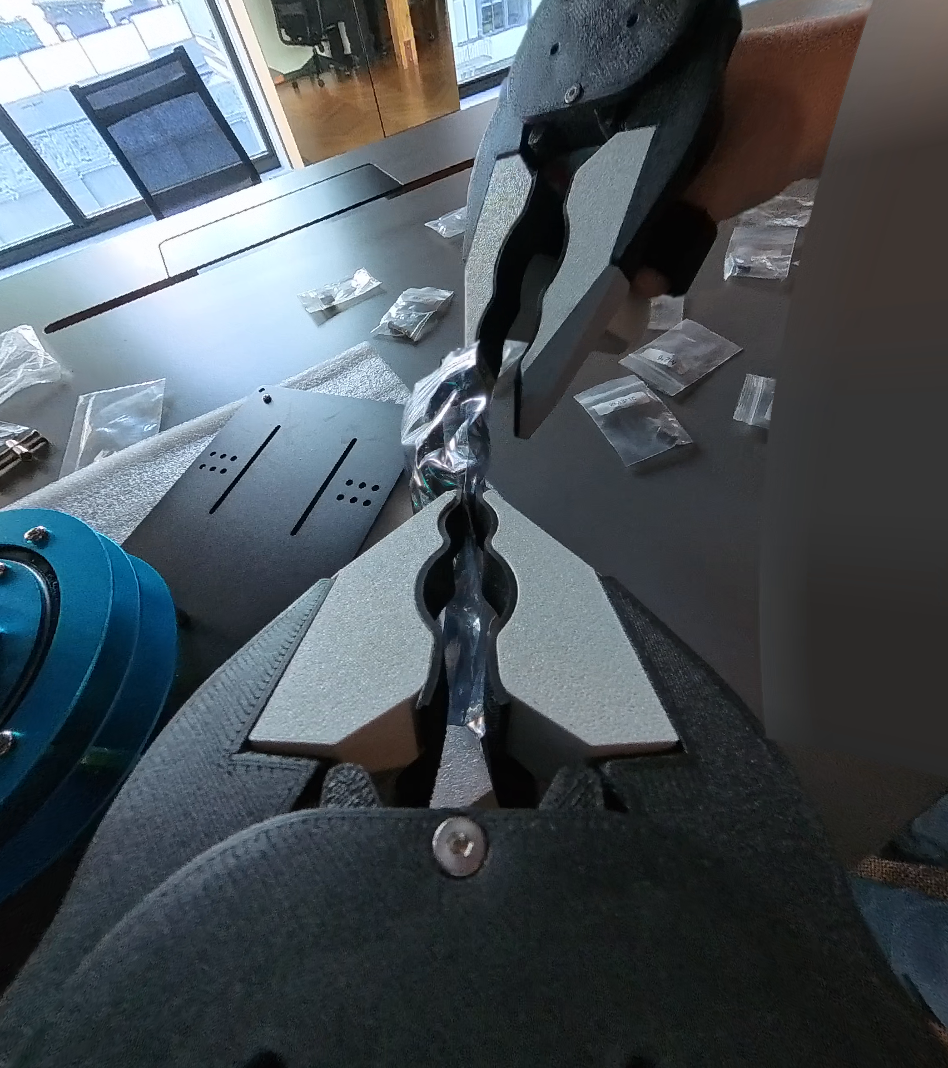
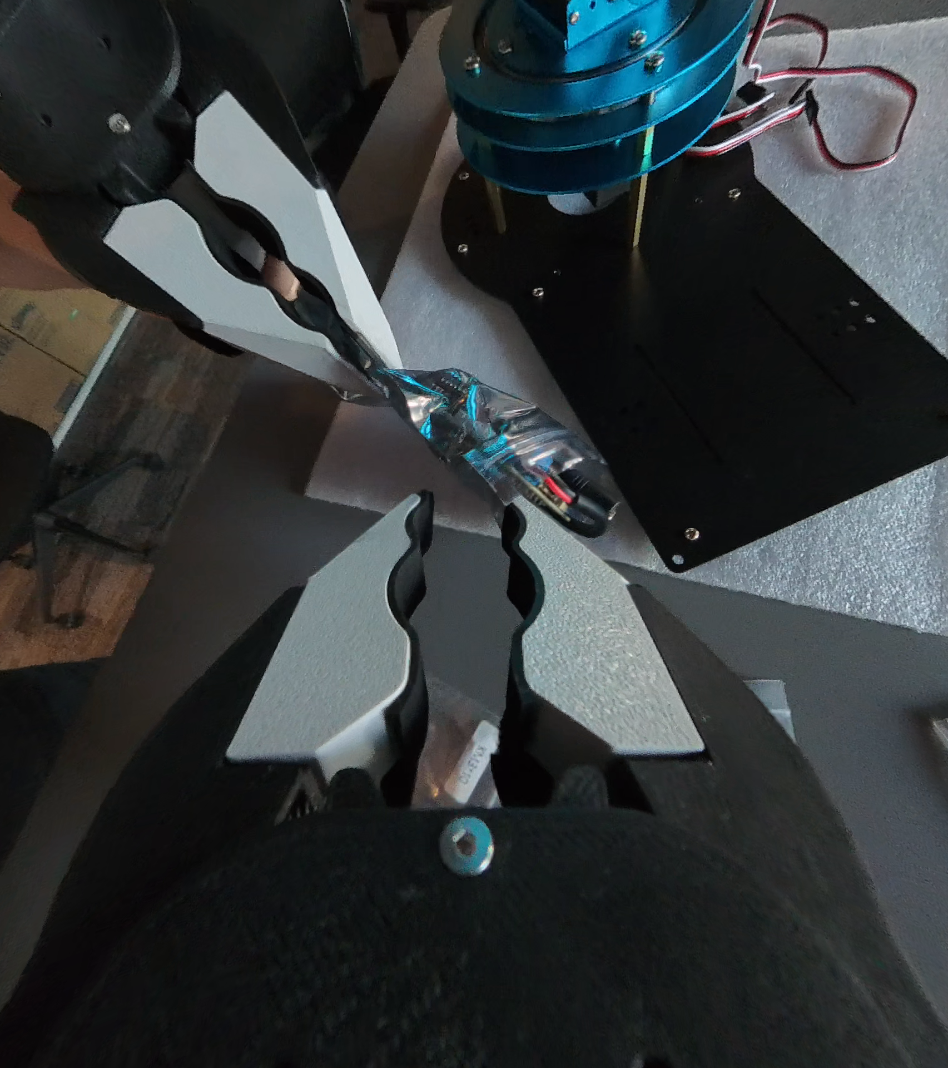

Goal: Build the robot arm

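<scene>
The left gripper (image 1: 468,520) has its fingers clamped on a crumpled shiny bag (image 1: 448,439), held up in the air over the edge of the black plate (image 1: 281,474) and its foam sheet (image 2: 893,578). Through the film a small board with red and black wires shows at the bag's free end (image 2: 552,485). The right gripper (image 2: 465,520) has its fingers narrowly parted, gripping nothing, tips just beside that free end.

My worry is the slick film: it could slide out of the pinch and drop the bag onto the plate, or a pull from the other side could tear it and spill the board. The blue ring stack (image 2: 593,98) and its looping wires (image 2: 841,115) stand near, so a stray swing might snag them. Small clear bags (image 1: 633,416) lie scattered over the tabletop (image 1: 604,520).
</scene>
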`<state>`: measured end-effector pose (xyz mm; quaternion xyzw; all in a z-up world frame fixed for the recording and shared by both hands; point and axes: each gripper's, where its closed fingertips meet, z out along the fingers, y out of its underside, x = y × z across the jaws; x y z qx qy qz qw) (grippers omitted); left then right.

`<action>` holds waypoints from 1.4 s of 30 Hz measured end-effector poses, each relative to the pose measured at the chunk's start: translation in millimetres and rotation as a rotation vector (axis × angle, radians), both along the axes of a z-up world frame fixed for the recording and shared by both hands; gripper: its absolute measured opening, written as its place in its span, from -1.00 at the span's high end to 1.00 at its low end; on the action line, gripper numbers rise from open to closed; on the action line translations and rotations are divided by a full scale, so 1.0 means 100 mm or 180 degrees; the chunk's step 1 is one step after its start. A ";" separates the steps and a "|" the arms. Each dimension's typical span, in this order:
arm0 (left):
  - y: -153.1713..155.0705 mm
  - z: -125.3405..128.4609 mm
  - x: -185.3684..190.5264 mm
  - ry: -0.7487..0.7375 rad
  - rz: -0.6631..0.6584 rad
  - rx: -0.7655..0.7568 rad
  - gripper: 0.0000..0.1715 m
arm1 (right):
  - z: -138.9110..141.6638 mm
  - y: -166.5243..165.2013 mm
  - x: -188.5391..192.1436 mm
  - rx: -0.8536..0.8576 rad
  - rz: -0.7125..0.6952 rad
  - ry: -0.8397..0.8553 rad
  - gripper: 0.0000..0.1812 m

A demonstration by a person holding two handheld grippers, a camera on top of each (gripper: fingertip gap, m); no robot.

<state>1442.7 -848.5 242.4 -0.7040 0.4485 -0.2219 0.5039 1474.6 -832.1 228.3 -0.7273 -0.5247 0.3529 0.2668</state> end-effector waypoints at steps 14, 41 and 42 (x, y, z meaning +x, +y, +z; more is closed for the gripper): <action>0.02 0.01 -0.01 0.0001 0.0036 -0.0009 0.99 | 0.03 -0.13 -0.04 -0.0416 0.0288 0.0133 1.00; -0.01 -0.02 0.07 0.0077 0.0032 -0.0009 1.00 | 0.10 -0.07 0.21 -0.0439 -0.0164 -0.0654 0.95; -0.02 -0.02 0.07 0.0084 0.0026 -0.0014 1.00 | 0.09 -0.06 0.21 -0.0371 -0.0161 -0.0657 0.96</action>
